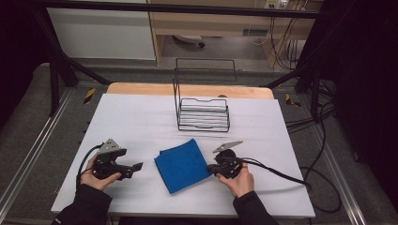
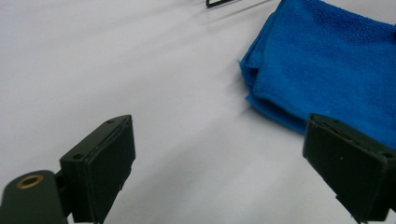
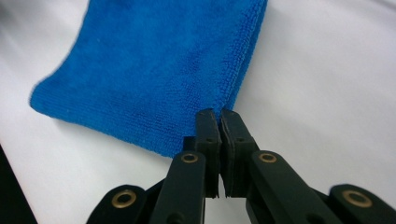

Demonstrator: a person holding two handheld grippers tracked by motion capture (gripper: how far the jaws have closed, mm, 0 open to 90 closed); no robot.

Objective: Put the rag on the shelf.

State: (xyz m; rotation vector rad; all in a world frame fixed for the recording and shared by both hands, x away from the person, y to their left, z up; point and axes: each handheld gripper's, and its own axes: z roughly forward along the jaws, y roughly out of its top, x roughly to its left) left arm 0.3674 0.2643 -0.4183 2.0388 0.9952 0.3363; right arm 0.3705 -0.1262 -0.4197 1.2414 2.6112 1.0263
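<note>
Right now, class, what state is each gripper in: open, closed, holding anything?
Left gripper: open, holding nothing, beside the blue cloth.
Right gripper: closed at the cloth's corner; whether it pinches the cloth cannot be told.

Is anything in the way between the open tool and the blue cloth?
No. The left tool has its jaws wide open, and bare white table lies between it and the cloth. The right tool is shut at the cloth's corner on the other side, not in the path.

Left claw [image 2: 219,154] gapes wide; right claw [image 3: 220,122] is pressed closed.
</note>
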